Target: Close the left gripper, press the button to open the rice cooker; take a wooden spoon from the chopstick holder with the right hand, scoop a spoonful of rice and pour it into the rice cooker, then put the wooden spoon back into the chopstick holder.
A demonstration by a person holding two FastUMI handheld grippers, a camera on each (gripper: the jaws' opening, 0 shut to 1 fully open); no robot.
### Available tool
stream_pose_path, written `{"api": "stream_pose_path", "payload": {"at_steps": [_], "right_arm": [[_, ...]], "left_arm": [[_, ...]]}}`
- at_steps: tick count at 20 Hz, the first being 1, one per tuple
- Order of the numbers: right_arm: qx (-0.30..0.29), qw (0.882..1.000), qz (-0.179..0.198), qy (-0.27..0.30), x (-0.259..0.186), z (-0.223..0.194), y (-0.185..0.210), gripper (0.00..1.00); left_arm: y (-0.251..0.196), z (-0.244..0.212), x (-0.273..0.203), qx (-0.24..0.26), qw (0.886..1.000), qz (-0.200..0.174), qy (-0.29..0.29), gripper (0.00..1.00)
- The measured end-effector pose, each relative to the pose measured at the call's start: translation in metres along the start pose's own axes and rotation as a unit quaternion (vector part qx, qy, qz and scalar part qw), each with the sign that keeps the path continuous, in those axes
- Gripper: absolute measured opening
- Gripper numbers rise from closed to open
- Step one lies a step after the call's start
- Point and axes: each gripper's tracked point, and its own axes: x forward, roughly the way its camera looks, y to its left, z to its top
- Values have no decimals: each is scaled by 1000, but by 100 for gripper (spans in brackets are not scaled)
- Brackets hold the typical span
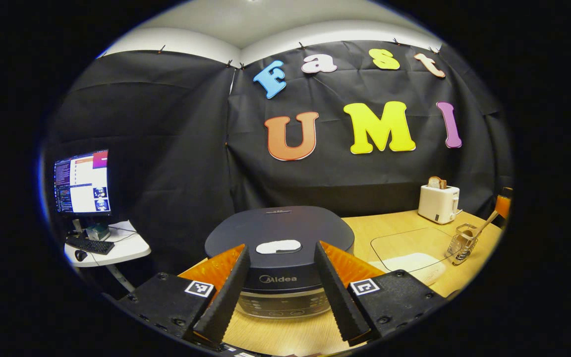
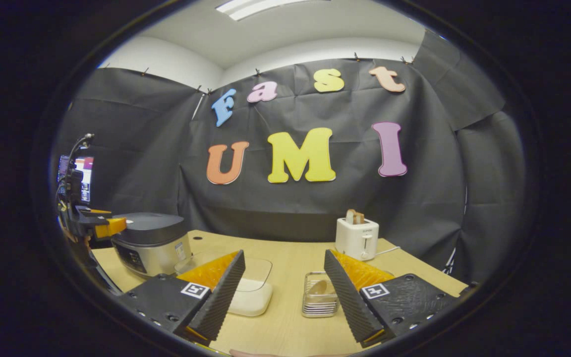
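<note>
left gripper [image 1: 280, 292] hangs spread wide before the lidded rice cooker [image 1: 279, 238].

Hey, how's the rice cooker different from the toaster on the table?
The rice cooker is dark, wide and rounded with its lid shut; the toaster is white, narrower and boxy with bread standing up out of its top. The rice cooker sits close ahead of the left gripper; the toaster stands far back by the cloth wall. Both rest on the wooden table.
</note>
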Motion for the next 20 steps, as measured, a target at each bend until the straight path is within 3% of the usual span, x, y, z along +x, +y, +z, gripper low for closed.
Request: {"api": "stream_pose_path", "payload": {"at_steps": [9,14,20], "right_arm": [[-3,1000,-10,12,-5,3,0,95],[-9,1000,-5,13,-11,5,10,95],[-19,1000,7,12,-19,7,20,95]], "left_arm": [[-61,4,-30,-16,999,-47,-14,84],[-89,4,-40,5,997,-81,-4,84],[-101,12,-52,14,996,-90,-20,84]]}}
